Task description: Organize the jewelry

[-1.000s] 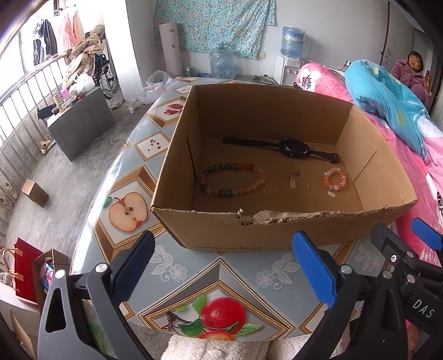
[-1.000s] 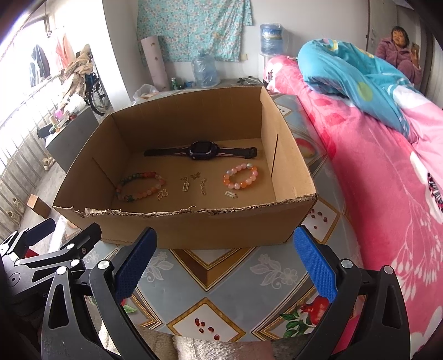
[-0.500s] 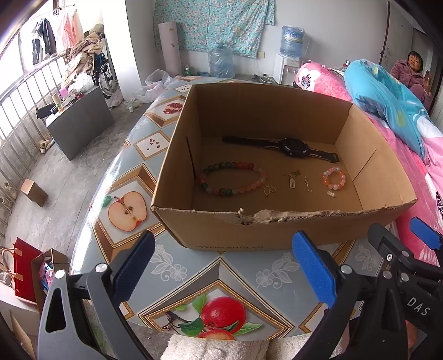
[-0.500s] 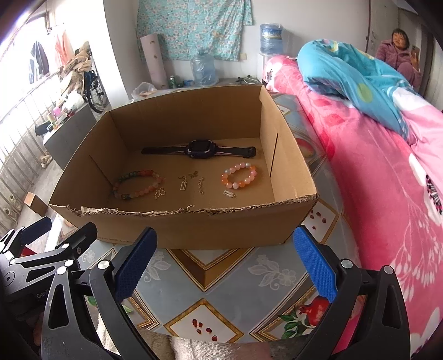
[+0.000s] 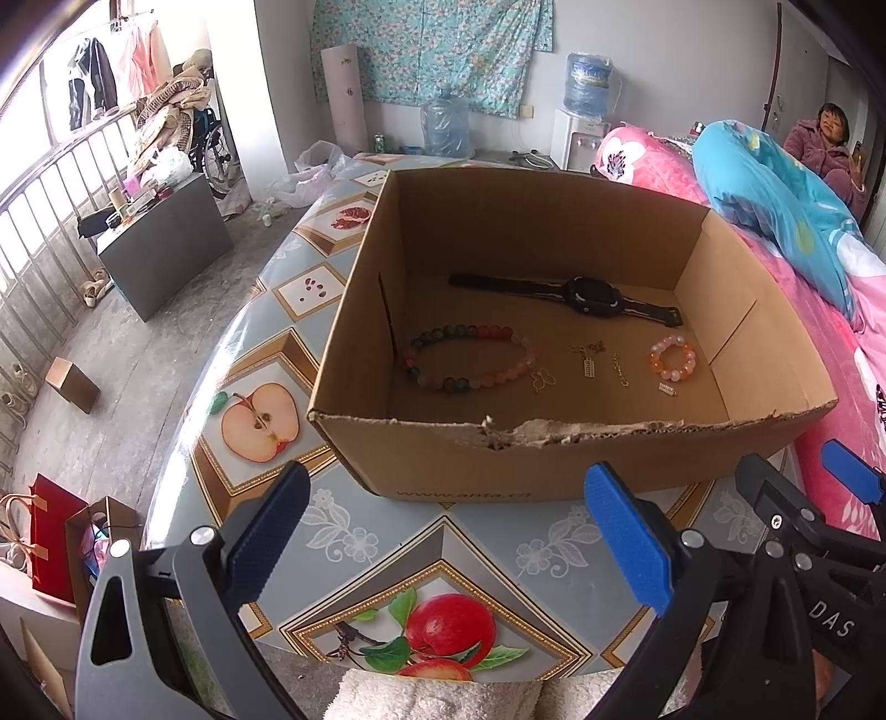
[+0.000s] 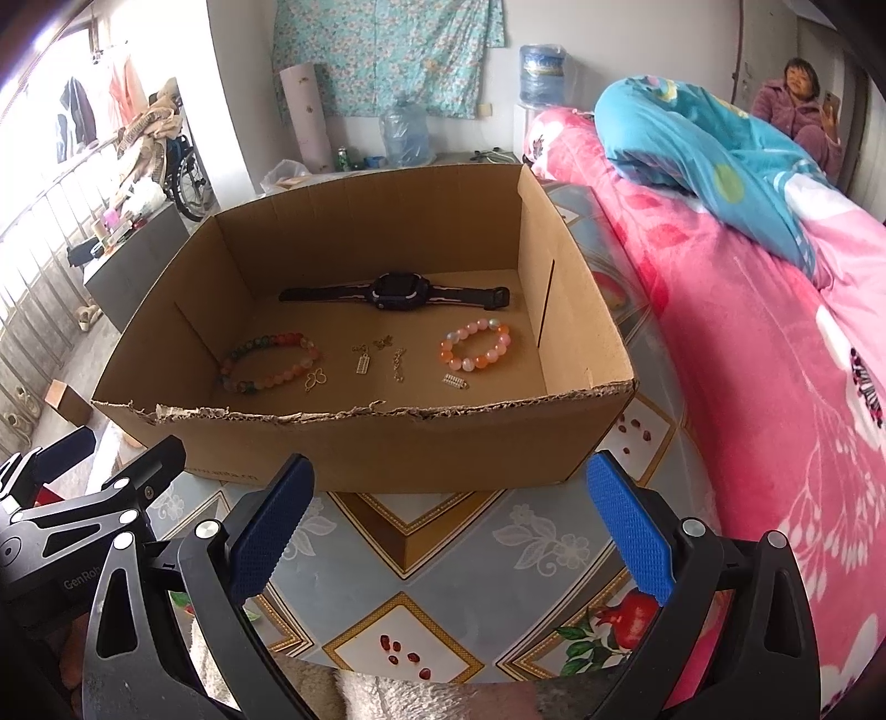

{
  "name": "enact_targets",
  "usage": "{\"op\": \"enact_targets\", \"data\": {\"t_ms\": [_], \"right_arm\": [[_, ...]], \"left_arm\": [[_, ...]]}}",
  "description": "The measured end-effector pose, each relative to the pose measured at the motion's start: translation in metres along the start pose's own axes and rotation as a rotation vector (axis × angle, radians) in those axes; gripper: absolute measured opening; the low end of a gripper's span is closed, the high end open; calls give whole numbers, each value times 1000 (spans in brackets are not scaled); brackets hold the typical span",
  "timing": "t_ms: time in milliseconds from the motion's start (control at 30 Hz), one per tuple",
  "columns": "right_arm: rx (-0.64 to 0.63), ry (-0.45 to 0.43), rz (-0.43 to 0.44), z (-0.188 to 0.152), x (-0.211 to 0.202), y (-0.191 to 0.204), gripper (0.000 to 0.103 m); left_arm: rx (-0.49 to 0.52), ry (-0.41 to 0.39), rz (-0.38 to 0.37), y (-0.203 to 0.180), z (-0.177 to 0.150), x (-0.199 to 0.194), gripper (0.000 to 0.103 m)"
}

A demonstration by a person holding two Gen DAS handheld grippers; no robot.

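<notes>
Room: a bedroom with a flowered turquoise cloth [image 5: 432, 50] hung on the far wall, a water dispenser [image 5: 587, 105] beside it, and a railing along the left side.
Bed: a pink flowered bed [image 6: 747, 343] lies to the right of the tabletop, with a rolled blue quilt [image 6: 703, 149] on it; a person in a purple jacket [image 6: 797, 105] sits at its far end.
Tabletop: a glossy grey tabletop [image 5: 354, 531] printed with apples and pomegranates in gold frames.
Box: an open brown cardboard box [image 5: 554, 459] with a torn near rim stands on the tabletop.
Jewelry: all of it lies on the box floor. A black wristwatch [image 5: 592, 293] stretches flat along the back; a large bracelet of green, red and pink beads [image 5: 470, 360] lies at the left; a small orange and pink bead bracelet [image 5: 673, 359] lies at the right; small gold charms and chain pieces [image 5: 587, 365] are scattered between the two.
Left tongs [image 5: 448, 531]: spread wide, empty, held over the tabletop just short of the box.
Right tongs [image 6: 451, 526]: likewise spread wide, empty, touching nothing.
</notes>
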State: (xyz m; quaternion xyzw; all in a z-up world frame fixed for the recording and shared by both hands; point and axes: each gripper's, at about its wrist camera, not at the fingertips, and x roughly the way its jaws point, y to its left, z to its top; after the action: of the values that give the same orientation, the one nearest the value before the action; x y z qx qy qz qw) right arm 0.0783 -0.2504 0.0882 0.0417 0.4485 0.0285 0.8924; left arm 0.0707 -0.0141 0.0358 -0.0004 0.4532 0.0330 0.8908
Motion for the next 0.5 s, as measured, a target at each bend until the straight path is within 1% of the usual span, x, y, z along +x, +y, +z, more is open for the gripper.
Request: {"op": "enact_targets", "data": {"t_ms": [500], "right_arm": [[2, 3, 2, 1, 0, 1, 95]], "left_arm": [[0, -1, 1, 0, 0, 0, 97]]}}
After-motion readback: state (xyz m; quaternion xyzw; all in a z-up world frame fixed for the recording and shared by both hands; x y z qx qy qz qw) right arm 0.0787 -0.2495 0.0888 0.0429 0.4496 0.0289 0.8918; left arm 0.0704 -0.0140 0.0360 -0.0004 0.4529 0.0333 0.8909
